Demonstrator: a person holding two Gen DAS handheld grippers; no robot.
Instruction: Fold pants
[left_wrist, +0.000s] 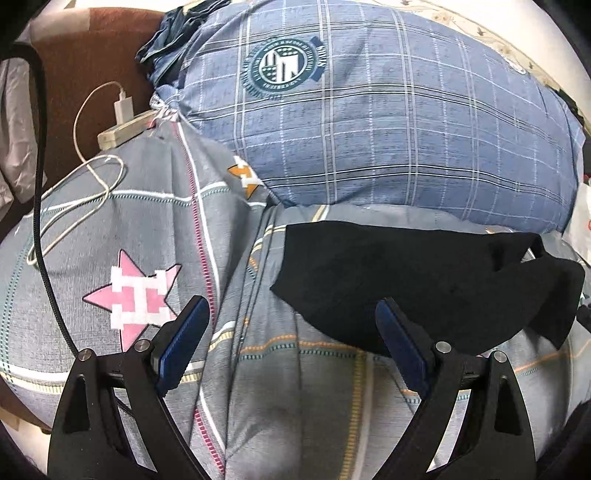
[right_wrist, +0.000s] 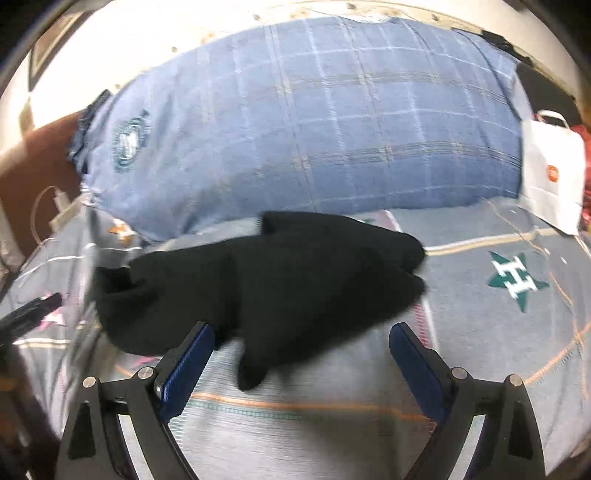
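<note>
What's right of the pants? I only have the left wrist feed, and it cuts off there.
Observer: A white paper bag stands at the bed's right side, beyond the black pants and apart from them.
Operator: Anything on the sheet between them?
Observer: Only print: a green star on the grey bedsheet.
Operator: Right gripper holding cloth?
Observer: No. The right gripper is open; a corner of the pants lies between its fingers, ungripped. The frame is motion-blurred.
Operator: Can you see my gripper?
Observer: A dark tip at the far left edge, probably the left gripper; too blurred to confirm.
</note>
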